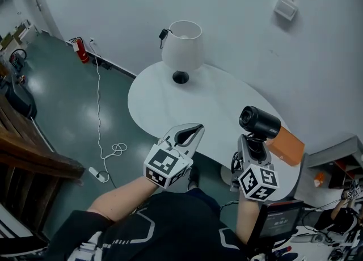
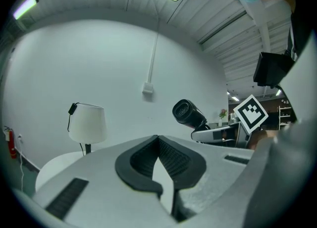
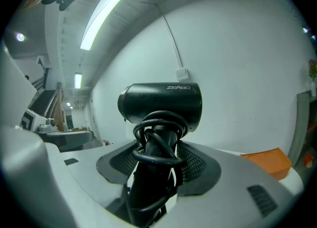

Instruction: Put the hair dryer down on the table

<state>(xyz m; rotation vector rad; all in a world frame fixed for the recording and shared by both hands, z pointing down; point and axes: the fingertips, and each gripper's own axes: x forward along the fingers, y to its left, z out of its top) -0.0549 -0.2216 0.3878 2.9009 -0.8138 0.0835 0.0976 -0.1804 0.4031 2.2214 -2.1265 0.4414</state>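
**Carrying step, before set-down.** The right gripper (image 1: 252,151), at lower right of the frame, has its fingers (image 3: 200,165) clamped on the cord-wrapped handle of the dryer (image 1: 259,121), held upright above the table's (image 1: 164,101) near edge. The left gripper (image 1: 190,133) has its fingers together and is empty. Next move, as judged: lower the dryer onto bare table, then release.

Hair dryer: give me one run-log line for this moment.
hair dryer: upright, gripped by right claw | left claw: shut, empty | table: dryer not yet down
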